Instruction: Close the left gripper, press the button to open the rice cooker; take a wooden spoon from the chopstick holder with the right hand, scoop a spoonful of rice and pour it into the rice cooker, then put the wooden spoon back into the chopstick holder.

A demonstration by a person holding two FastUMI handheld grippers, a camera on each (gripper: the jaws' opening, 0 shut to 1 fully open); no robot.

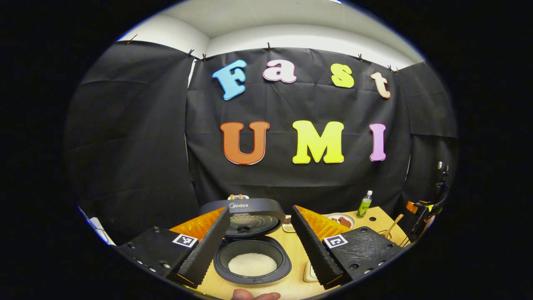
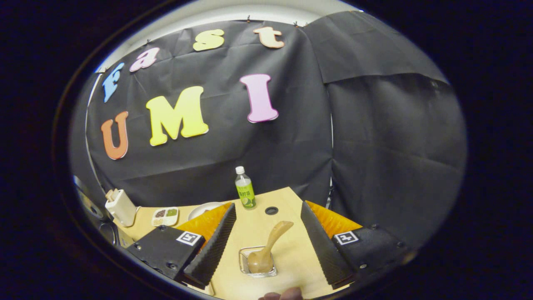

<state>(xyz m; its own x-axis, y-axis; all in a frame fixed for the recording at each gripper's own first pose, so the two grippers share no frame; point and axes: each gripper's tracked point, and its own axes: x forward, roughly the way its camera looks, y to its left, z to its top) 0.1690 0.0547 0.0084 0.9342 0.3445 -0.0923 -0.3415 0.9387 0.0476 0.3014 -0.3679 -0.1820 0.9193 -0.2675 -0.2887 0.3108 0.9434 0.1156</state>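
Fingertips of a hand (image 1: 255,295) peek in at the bottom edge of the left gripper view, just below the left gripper (image 1: 260,273), whose jaws stand wide apart and level over the open rice cooker (image 1: 252,260). White rice (image 1: 252,264) lies in the cooker's inner pot, and the raised lid (image 1: 250,212) behind it carries a brand name that reads "Midea". Each finger block bears a square black-and-white marker. Farther right on the tan worktop (image 1: 297,250) stand a plate (image 1: 340,219) of reddish food and a green-labelled bottle (image 1: 365,204), its print too small to read. In the right gripper view the right gripper (image 2: 266,266) also points forward with its jaws apart, holding nothing; between them, on the worktop, the wooden spoon (image 2: 266,250) rests with its bowl down in a small clear container (image 2: 258,261), handle leaning up and away. A white holder (image 2: 120,207) stands at the far left beside a small divided dish (image 2: 165,216).
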